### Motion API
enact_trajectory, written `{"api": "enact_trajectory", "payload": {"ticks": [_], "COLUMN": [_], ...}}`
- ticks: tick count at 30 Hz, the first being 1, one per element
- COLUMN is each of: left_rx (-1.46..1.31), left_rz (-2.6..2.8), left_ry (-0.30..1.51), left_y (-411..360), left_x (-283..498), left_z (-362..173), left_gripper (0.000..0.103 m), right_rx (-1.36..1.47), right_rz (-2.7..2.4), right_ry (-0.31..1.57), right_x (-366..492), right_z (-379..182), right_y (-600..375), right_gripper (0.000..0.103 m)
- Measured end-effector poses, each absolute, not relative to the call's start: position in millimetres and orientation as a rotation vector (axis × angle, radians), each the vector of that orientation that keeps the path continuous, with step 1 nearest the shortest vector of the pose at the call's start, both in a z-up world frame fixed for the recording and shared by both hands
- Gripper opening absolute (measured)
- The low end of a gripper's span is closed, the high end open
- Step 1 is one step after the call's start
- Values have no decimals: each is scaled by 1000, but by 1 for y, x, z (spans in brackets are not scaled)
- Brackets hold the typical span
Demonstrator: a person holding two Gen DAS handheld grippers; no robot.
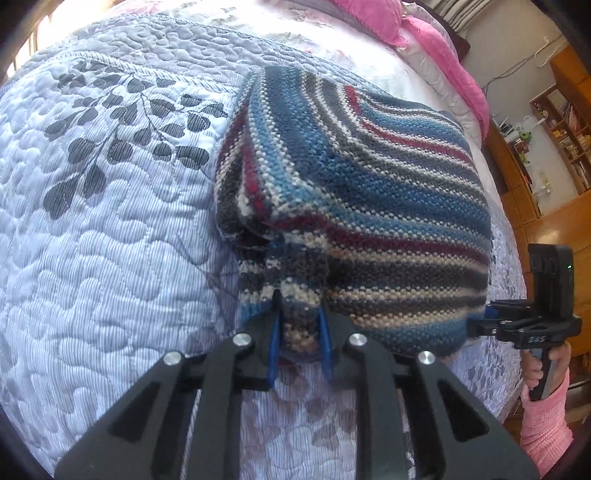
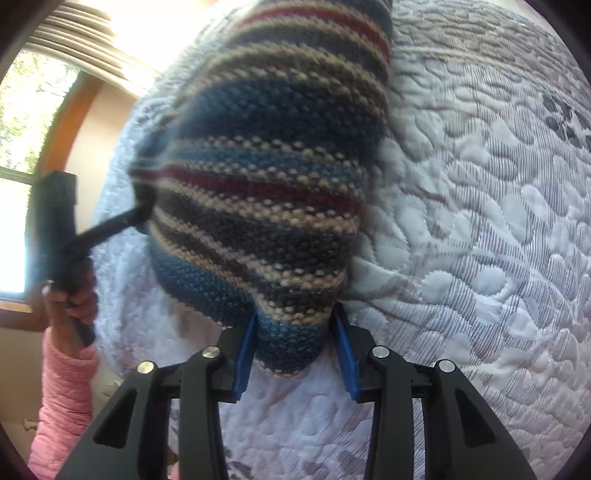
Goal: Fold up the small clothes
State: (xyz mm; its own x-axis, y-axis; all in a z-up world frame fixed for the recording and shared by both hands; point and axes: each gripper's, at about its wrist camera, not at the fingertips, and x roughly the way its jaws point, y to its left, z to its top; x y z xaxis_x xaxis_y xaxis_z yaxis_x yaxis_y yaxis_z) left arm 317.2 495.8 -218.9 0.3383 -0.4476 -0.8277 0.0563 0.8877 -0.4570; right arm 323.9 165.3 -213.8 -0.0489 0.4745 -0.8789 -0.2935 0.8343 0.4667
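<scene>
the bed (image 1: 110, 221) fills most of both views, covered by a pale blue-white quilted spread stitched in pebble shapes and printed with grey leafy sprigs. at its far end in the left wrist view lie pink pillows (image 1: 373, 18), and beyond the bed's edge stands a wooden shelf unit (image 1: 565, 129) with small items on it. the right wrist view shows a bright window (image 2: 22, 147) with a wooden frame beyond the bed.

on the spread lies the striped knit garment (image 1: 351, 184), banded in blue, grey, cream and dark red. it is bunched and partly doubled over itself, its near edges raised off the quilt where the two claws grip them, the rest resting on the bed.

the left claw (image 1: 299, 332) is nearly closed, its blue fingers (image 1: 275, 347) pinching a narrow bunched fold at the garment's near edge. the right claw (image 2: 295, 347) stands wider, yet its blue fingers (image 2: 243, 354) press against both sides of a thick rounded corner of the knit, which bulges between them and hangs below.

each claw also appears in the other's view: the right one at the garment's right edge, held by a hand (image 1: 543, 369) with a pink sleeve (image 1: 543, 424), and the left one, blurred, at the garment's left side.
</scene>
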Motion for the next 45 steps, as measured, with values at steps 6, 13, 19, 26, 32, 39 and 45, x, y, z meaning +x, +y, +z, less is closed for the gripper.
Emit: {"api": "enact_trajectory", "payload": {"ticks": [6, 13, 19, 26, 32, 39, 45], "left_rx": [-433, -467, -437, -514, -514, -593, -594], "left_rz": [-338, -375, -279, -286, -289, -386, -421], "left_ry": [1187, 1097, 1078, 1175, 1218, 1152, 1197], "left_y": [501, 523, 533, 510, 509, 532, 532], "left_x": [317, 301, 358, 410, 413, 384, 384], "left_z": [-231, -189, -169, -199, -225, -206, -225], "left_gripper": [24, 66, 70, 44, 39, 80, 81], "right_rx": [131, 62, 111, 112, 120, 146, 178], "right_rz": [642, 628, 562, 537, 518, 558, 600], "right_ry": [1478, 1370, 1315, 1341, 1374, 1336, 1348], "right_x": [320, 325, 375, 407, 403, 393, 394], "right_z": [-218, -170, -140, -156, -178, -158, -159], "right_y": [164, 150, 146, 158, 153, 137, 138], "right_gripper": [38, 58, 64, 53, 54, 68, 76]}}
